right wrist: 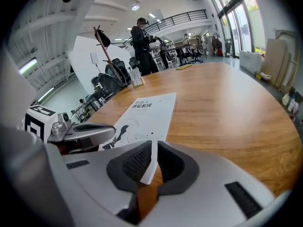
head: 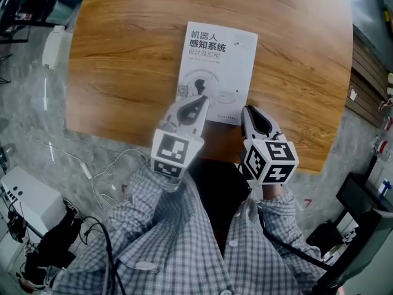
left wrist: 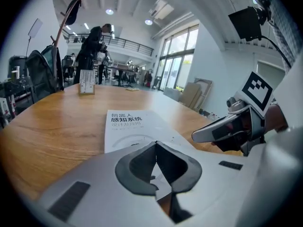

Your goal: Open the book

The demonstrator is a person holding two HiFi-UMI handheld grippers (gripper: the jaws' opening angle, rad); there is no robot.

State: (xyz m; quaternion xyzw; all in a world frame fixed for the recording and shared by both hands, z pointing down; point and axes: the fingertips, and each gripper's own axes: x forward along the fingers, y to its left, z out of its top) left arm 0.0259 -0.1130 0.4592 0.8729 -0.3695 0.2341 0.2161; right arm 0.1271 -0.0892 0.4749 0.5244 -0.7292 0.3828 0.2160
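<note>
Wooden table (head: pixel 123 54) spreads beneath us. We hold the left gripper (head: pixel 201 100) with its jaws pressed together on nothing, its tip over the near short edge of the book (head: pixel 218 60). The right gripper (head: pixel 249 111), likewise closed and empty, sits just beside the near right corner. We see the book lying closed, cover up, its long axis running away from us and its title at the far end. Only the gripper views show a person (left wrist: pixel 92 44) standing beyond the table. Only the head view shows our checked sleeves (head: pixel 153 226).
</note>
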